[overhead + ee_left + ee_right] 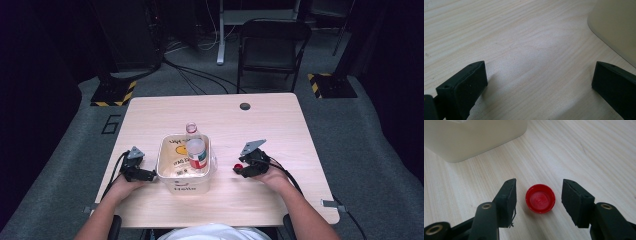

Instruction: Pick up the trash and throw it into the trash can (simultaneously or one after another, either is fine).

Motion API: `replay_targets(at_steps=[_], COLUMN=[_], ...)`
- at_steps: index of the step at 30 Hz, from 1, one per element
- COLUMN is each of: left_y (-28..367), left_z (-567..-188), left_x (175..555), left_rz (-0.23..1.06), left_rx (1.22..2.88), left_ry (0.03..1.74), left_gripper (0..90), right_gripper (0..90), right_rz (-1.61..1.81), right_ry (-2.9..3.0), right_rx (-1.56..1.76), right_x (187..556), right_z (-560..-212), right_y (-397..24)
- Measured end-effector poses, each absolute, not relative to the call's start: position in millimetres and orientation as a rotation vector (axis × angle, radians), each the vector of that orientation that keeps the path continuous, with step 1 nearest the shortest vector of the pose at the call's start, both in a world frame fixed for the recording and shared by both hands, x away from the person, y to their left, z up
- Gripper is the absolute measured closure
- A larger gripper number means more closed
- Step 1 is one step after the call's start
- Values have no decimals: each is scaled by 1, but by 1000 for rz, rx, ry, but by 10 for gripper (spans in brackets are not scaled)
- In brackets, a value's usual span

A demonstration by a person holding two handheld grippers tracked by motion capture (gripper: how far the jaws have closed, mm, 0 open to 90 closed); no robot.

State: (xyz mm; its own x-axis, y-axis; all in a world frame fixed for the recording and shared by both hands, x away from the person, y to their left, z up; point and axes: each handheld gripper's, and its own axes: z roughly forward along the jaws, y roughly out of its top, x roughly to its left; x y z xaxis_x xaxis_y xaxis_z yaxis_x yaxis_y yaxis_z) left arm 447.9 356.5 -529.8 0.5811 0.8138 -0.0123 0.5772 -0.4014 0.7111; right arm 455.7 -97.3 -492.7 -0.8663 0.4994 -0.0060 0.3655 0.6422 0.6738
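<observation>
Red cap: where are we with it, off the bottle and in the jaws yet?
Done: the bottle stands uncapped in the cream bin. In hand: the red cap lies open side up on the table between the open right gripper jaws, not clamped. Left: closing on it. The left gripper is open beside the bin.

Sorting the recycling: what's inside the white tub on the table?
Inside the white tub a clear plastic bottle with a red-and-white label stands capless, on a yellow-printed packet. Anything under the packet is covered. A red cap lies outside, between the right gripper's open jaws.
</observation>
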Motion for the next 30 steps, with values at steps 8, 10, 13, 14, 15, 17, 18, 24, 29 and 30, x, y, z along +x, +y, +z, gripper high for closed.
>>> replay_targets(at_steps=[8,10,13,14,15,17,18,24,29,30], left_y=[356,356,356,356,356,356,356,356,356,356], left_z=[-530,-530,-530,-530,-530,-530,-530,-530,-530,-530], left_x=[448,448,448,448,448,448,448,448,448,448], left_rz=[447,447,447,446,446,446,446,447,447,447], left_rx=[2126,2126,2126,2125,2125,2126,2126,2125,2125,2125], left_ry=[1102,1101,1101,1102,1102,1102,1102,1102,1102,1102], left_gripper=[0,0,0,0,0,0,0,0,0,0], right_gripper=[458,474,506,520,550,575,577,579,578,578], right_rz=[979,972,942,934,933,934,926,951,965,970], right_ry=[2707,2710,2723,2724,2723,2724,2730,2718,2713,2712], right_rx=[741,763,751,768,761,757,739,756,762,777], right_x=[458,459,461,461,461,461,462,462,461,461], right_z=[-499,-501,-505,-506,-506,-506,-506,-501,-499,-498], right_y=[-96,-95,-95,-93,-93,-93,-94,-97,-98,-98])
